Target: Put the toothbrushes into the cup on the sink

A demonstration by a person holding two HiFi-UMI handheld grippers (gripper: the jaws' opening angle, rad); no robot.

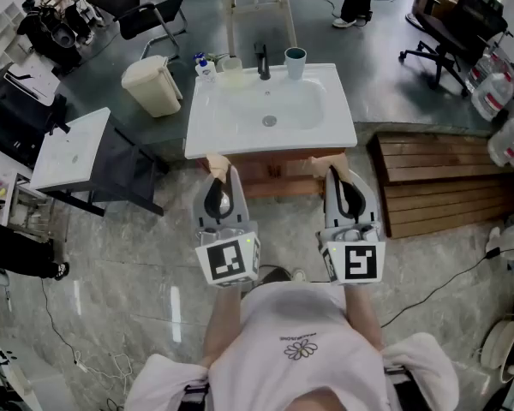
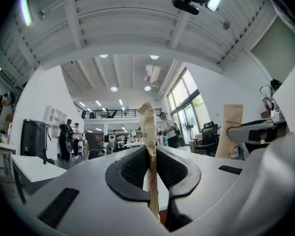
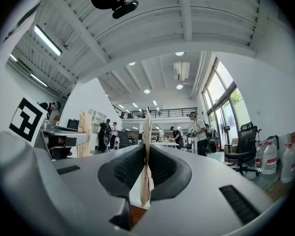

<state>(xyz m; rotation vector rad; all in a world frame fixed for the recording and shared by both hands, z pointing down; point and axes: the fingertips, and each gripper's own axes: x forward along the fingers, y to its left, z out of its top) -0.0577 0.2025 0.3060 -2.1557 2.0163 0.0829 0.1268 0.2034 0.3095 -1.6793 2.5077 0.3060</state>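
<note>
Toothbrushes are too small to pick out for certain in the head view. The likeliest place is the clutter at the back left of the sink, left of the faucet. The cup stands upright at the back, just right of the faucet.

The left gripper and right gripper hover side by side at the sink's front edge, well apart from the clutter and the cup. In each gripper view the jaws are pressed together, tan-wrapped tips meeting, with nothing between them.

A toothbrush should be light and stiff, with a slim, smooth plastic handle that can twist or slip in a narrow pinch. The best hold is probably across the middle of the handle, near its balance point and clear of the bristles, so that it hangs steady and the handle end can go into the cup first. The cup looks light too, and a sideways knock on its rim could tip it.
</note>
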